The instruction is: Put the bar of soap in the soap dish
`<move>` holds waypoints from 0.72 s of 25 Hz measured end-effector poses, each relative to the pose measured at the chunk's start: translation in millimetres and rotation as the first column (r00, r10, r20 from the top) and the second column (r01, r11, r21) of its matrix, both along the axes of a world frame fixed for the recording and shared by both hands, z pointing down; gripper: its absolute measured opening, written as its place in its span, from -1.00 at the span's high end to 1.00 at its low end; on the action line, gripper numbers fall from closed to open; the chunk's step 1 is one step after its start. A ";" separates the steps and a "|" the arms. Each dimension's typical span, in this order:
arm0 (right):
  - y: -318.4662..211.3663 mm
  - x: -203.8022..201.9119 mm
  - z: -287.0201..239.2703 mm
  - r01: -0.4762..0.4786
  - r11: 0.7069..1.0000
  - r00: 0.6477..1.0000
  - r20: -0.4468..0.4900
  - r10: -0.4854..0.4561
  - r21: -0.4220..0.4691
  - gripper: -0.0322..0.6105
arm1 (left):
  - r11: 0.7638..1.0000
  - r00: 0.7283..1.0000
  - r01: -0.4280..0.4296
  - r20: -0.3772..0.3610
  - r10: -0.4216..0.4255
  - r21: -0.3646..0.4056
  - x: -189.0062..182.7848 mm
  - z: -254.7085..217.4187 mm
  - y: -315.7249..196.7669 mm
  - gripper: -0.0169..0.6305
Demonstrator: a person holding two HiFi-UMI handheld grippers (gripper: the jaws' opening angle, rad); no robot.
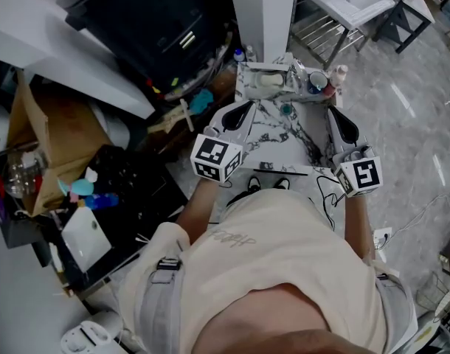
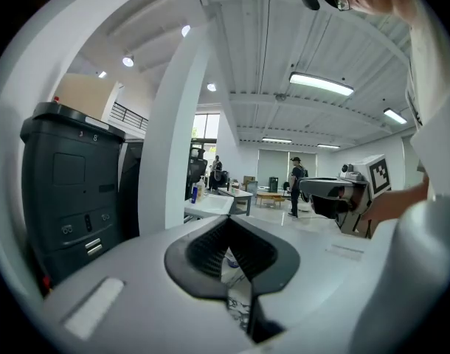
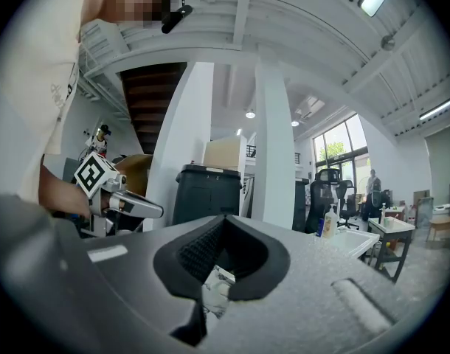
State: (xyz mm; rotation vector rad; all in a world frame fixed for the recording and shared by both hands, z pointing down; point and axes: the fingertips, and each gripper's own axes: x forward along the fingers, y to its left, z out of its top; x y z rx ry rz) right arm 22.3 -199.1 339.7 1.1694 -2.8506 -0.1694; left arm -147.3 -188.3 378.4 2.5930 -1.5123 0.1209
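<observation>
At the far end of a marble-patterned table [image 1: 284, 135], a pale oval bar of soap [image 1: 270, 80] lies in a white rectangular soap dish [image 1: 284, 87]. I hold both grippers raised over the near part of the table, well short of the dish. In the head view my left gripper [image 1: 241, 112] is at the left and my right gripper [image 1: 347, 128] at the right. The left gripper's jaws [image 2: 238, 270] are shut with nothing between them. The right gripper's jaws [image 3: 209, 275] also meet, and they hold nothing. Each gripper view shows the other gripper off to one side.
Small cups and a bottle [image 1: 319, 82] stand right of the dish, and a teal object [image 1: 286, 110] lies mid-table. A black machine [image 1: 158, 28], a cardboard box [image 1: 59, 131] and clutter crowd the left. A white metal table [image 1: 343, 2] stands at the back right.
</observation>
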 end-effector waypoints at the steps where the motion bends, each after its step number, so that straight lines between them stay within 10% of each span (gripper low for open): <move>1: 0.0 -0.1 0.0 0.001 1.000 1.000 -0.005 -0.001 0.002 0.90 | 1.000 1.000 0.011 0.004 -0.011 0.006 -2.9 -3.3 -0.1 0.89; 18: 5.9 0.7 1.3 -0.011 1.000 1.000 0.023 0.012 -0.020 0.90 | 0.997 0.997 0.079 -0.018 -0.079 -0.007 -27.5 -2.4 -7.8 0.89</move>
